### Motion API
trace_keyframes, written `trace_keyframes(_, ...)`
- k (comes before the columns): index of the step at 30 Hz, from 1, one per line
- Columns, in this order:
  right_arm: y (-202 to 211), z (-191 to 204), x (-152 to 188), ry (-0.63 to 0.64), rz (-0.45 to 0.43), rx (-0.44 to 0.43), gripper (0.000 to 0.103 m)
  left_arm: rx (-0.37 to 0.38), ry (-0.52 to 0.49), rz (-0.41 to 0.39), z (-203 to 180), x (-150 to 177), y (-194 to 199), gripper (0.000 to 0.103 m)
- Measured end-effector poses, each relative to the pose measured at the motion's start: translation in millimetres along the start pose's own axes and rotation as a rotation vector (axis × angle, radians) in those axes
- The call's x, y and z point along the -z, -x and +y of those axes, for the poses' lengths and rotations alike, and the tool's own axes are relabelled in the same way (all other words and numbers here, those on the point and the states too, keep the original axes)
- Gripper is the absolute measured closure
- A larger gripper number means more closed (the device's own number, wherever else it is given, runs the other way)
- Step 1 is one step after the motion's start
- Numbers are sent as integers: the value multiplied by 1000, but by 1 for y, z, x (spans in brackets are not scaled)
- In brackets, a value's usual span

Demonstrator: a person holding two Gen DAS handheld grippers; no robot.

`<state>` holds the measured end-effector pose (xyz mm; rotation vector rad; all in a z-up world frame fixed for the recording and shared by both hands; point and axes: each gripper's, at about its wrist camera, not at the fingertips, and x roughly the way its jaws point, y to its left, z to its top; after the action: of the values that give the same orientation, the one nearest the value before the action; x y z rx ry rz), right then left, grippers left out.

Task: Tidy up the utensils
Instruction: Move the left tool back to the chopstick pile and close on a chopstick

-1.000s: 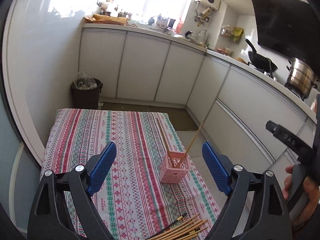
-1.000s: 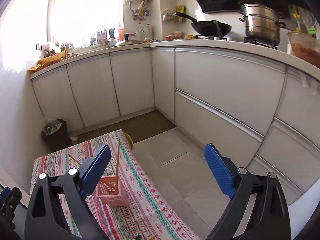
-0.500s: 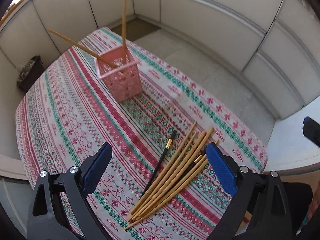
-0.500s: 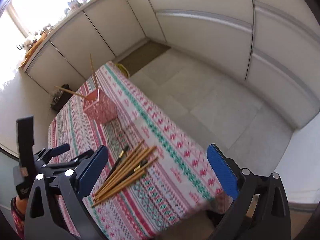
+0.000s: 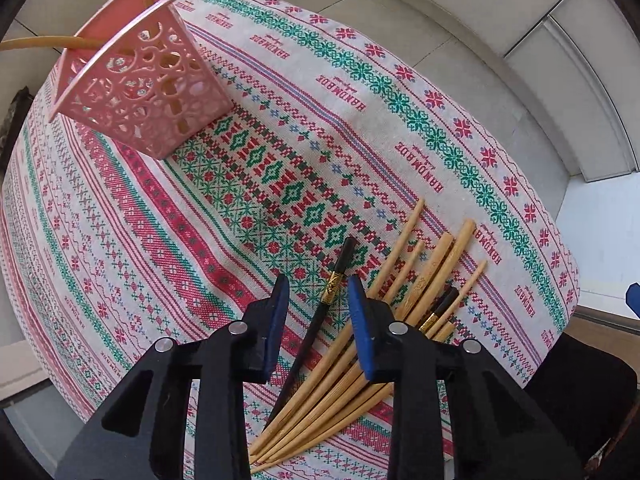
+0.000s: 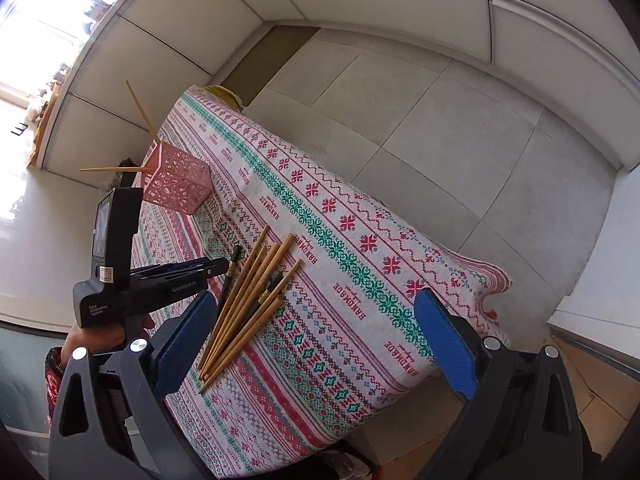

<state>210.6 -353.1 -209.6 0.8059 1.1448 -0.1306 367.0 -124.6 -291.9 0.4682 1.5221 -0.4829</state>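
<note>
Lying on the patterned tablecloth [image 5: 360,92], near its front edge, a black chopstick [image 5: 320,312] with a gold band is seen between the blue pads of the left gripper [image 5: 316,300]. The jaws of that gripper are closing around it; a gap is still seen on either side of the stick, so the pads are not yet pressed on it. Just beside it, to the right in the left wrist view, a fanned bundle of bamboo chopsticks [image 5: 420,280] is spread on the cloth, with a second black chopstick [image 5: 442,304] lying among them. The right pad of the left gripper overlaps the near ends of the bamboo sticks in that view.

Farther back on the cloth, well apart from the bundle, a pink lattice basket [image 5: 136,84] is stood upright, and two bamboo chopsticks [image 6: 140,110] are leaned in it, pointing apart.

The right gripper [image 6: 316,340] is held over the near edge of the table with its jaws spread wide and nothing between them. In the right wrist view the left gripper [image 6: 222,266] is seen from the side, pointed down at the chopstick bundle [image 6: 252,296], with a hand [image 6: 100,336] around its grip. Pale floor tiles [image 6: 440,120] and cabinet fronts are seen beyond the table.
</note>
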Motion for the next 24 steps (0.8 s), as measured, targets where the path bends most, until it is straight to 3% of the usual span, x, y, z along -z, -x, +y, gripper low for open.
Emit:
trace_keyframes(4, -2, -2, -3, -4, 9, 2, 7, 11, -13, 31, -1, -3, -10, 75)
trace_keyframes(7, -4, -3, -5, -5, 13, 5, 7, -4, -31, 70, -4, -4, -23, 91)
trace_keyframes(10, -8, -1, -8, -8, 23, 6, 7, 11, -19, 52, -1, -2, -28, 92)
trace_keyframes(14, -15, 9, -12, 7, 34, 21, 7, 21, 18, -15, 9, 14, -22, 93)
trace_keyframes(18, -33, 26, -18, 17, 85, 26, 8, 82, 117, -143, 32, 43, 10, 93)
trace_keyframes(21, -55, 38, -23, -6, 166, -8, 31, 123, 198, -265, 54, 72, 47, 94)
trace_keyframes(23, -71, 44, -24, -24, 235, -54, 55, 149, 250, -346, 68, 94, 71, 94)
trace_keyframes(24, -78, 45, -23, -42, 270, -74, 58, 161, 277, -382, 72, 103, 81, 94)
